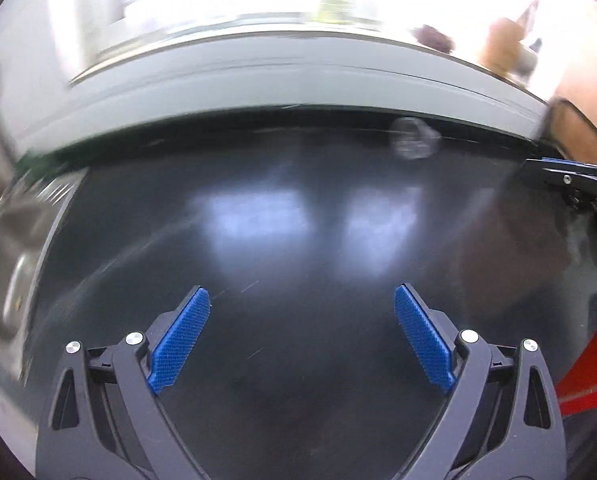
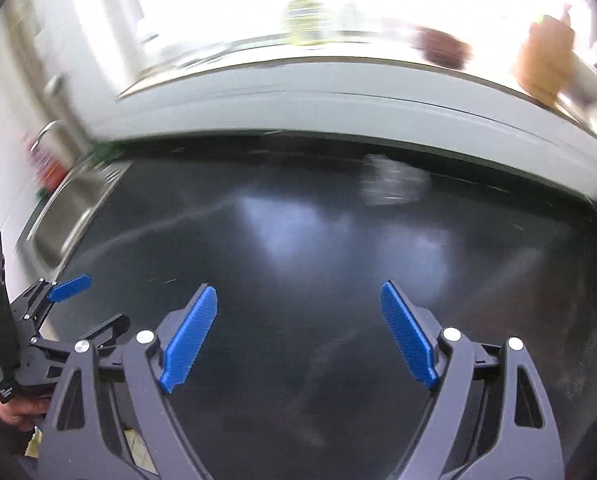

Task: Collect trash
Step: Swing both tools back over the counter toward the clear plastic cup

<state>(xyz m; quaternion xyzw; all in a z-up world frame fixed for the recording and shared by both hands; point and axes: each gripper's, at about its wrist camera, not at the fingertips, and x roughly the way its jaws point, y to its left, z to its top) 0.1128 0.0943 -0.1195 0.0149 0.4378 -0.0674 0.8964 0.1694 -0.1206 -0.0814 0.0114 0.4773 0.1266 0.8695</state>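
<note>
A crumpled piece of clear plastic (image 1: 414, 140) lies on the black countertop (image 1: 298, 240) near its far edge, blurred in both views (image 2: 392, 180). My left gripper (image 1: 302, 292) hovers over the bare counter with its blue pads wide apart and nothing between them. My right gripper (image 2: 298, 288) is also open and empty above the countertop (image 2: 318, 240). The plastic lies well ahead of both, to the right of centre. The right gripper's tip (image 1: 566, 172) shows at the right edge of the left wrist view. The left gripper (image 2: 86, 304), held by a hand, shows at the lower left of the right wrist view.
A steel sink (image 2: 70, 208) with a faucet (image 2: 48, 132) sits at the counter's left end (image 1: 6, 248). A white ledge (image 2: 338, 92) runs behind the counter, with a brown object (image 2: 542, 52) and a pale bottle (image 2: 306, 20) on it. Something red (image 1: 586, 372) lies at the lower right.
</note>
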